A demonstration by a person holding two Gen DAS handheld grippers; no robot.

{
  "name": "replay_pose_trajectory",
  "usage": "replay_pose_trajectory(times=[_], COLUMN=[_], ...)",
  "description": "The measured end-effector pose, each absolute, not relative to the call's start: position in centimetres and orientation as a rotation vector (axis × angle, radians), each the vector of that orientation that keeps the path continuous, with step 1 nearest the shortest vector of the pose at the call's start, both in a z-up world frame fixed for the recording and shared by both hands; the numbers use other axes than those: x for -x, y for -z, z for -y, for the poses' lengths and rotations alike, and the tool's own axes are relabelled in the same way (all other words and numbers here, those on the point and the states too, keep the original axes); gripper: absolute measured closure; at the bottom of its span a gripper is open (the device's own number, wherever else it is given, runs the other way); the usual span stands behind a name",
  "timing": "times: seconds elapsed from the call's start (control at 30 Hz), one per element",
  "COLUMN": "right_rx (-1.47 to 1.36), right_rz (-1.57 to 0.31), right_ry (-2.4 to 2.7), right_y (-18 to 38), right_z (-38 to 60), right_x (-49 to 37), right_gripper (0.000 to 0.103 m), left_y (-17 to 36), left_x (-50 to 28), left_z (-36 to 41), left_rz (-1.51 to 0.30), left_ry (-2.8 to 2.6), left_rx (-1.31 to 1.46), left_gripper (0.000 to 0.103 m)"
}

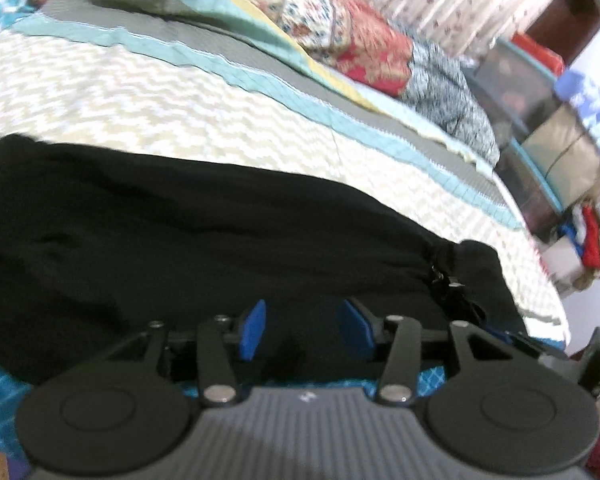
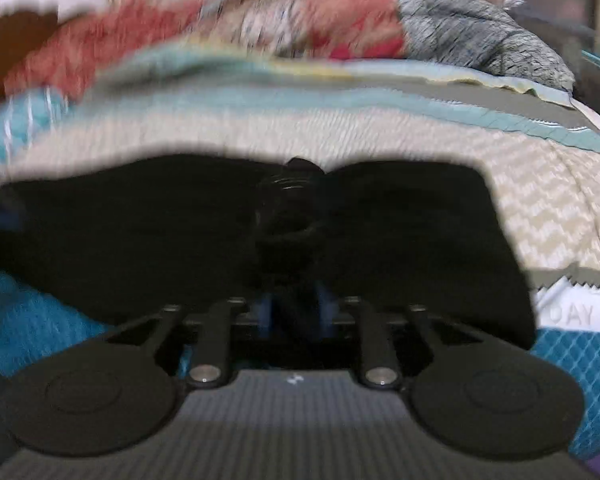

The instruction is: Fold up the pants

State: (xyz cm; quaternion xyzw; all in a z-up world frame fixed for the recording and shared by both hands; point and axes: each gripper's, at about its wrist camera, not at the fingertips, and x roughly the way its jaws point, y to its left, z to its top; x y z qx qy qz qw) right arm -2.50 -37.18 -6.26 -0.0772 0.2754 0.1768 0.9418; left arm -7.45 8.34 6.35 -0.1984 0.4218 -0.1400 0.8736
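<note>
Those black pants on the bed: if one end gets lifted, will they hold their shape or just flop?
Probably flop: the black pants lie in soft wrinkles on the bedspread. The cloth bunches where the right gripper pinches it, so it should sag and drag, seemingly light.

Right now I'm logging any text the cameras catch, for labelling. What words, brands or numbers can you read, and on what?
"DAY W": pale grey letters on a white cloth panel at the bed's near edge in the right wrist view; cut off on both sides, so only part of the wording.
A small pale mark on the right hand-held gripper body: too small to read.
The same mark on the left hand-held gripper: unreadable.
Nothing else legible.
</note>
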Motion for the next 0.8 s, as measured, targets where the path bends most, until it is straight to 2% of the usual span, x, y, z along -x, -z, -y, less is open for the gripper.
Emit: replay_pose_trajectory(times=[0.07, 0.1, 0.33, 0.43, 0.47, 0.53, 0.6, 0.67, 0.8], right_rx=[0.177, 0.172, 0.102, 0.040, 0.019, -0.005, 0.042, 0.064, 0.044], right_rz=[-0.543, -0.536, -0.457, -0.464, -0.477, -0.548, -0.689, -0.672, -0.572], right_ry=[-0.368, -0.378, -0.385, -0.373, -0.373, -0.340, -0.249, -0.228, -0.207], right_y=[5.6, 5.1, 3.2, 3.4, 3.7, 4.9, 6.8, 6.1, 3.5], right_z=[37.0, 37.1, 37.4, 37.1, 36.7, 36.1, 34.9, 34.3, 33.6], right_x=[3.6, 4.1, 4.4, 2.5, 2.0, 0.2, -1.8, -1.5, 0.6], right_gripper=[0.046, 0.045, 0.045, 0.045, 0.046, 0.046, 0.045, 0.045, 0.045], left_y=[-6.6, -6.7, -6.3, -5.5, -5.2, -4.5, -3.8, -3.1, -1.9], left_x=[9.1, 9.9, 14.0, 14.5, 14.6, 14.9, 14.8, 14.8, 13.7], left_z=[-10.5, -11.6, -18.2, -20.1, -20.7, -21.8, -22.7, -23.8, -24.9], left_rz=[-0.850, -0.836, -0.747, -0.733, -0.732, -0.728, -0.732, -0.726, -0.702], left_ry=[0.267, 0.251, 0.110, 0.030, -0.003, -0.045, -0.070, -0.083, -0.053], left_rx=[0.447, 0.470, 0.663, 0.725, 0.741, 0.777, 0.829, 0.897, 0.967], left_gripper=[0.055, 0.053, 0.044, 0.034, 0.028, 0.025, 0.018, 0.017, 0.007])
